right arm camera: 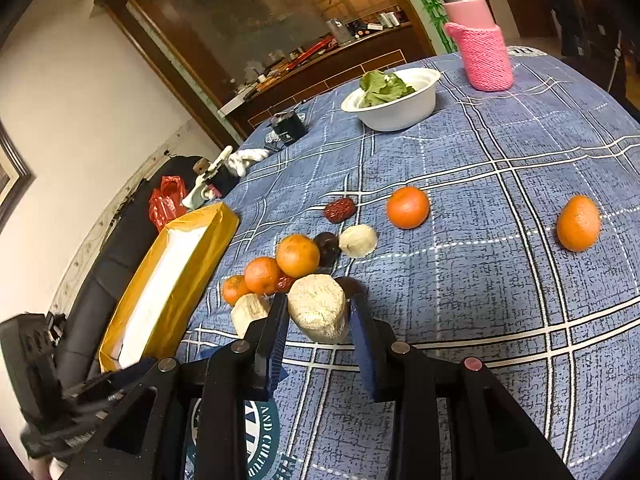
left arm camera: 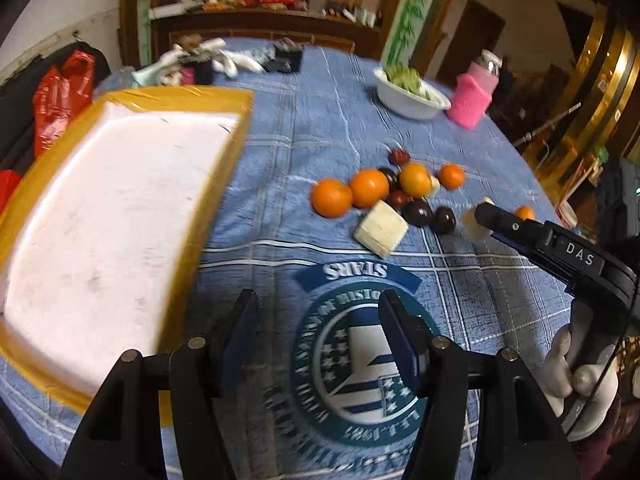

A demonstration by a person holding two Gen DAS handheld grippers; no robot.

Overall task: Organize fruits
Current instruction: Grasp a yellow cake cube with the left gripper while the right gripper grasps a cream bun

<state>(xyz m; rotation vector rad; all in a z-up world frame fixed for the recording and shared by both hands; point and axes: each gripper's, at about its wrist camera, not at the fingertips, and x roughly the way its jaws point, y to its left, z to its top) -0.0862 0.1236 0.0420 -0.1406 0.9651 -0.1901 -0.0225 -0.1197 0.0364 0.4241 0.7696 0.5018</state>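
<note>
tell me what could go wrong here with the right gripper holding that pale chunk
The right gripper clamps the pale chunk only by its sides, so it could slip on the way to the foam tray. The oranges sit close beside it and might get knocked rolling. The left gripper, open and empty, could cross its path.

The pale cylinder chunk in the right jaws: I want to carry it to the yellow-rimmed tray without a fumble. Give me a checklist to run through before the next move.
1. Right gripper shut on the pale cylinder chunk, a pad on each side: ok.
2. Chunk clear of the oranges behind it: cannot tell, they sit very close.
3. Foam tray has bare floor to take it: ok.
4. Left gripper holds nothing, jaws apart: ok.
5. Left gripper out of the path to the tray: not ok, it hangs beside the tray's near corner.
6. Chunk lifted off the blue cloth: cannot tell.
</note>
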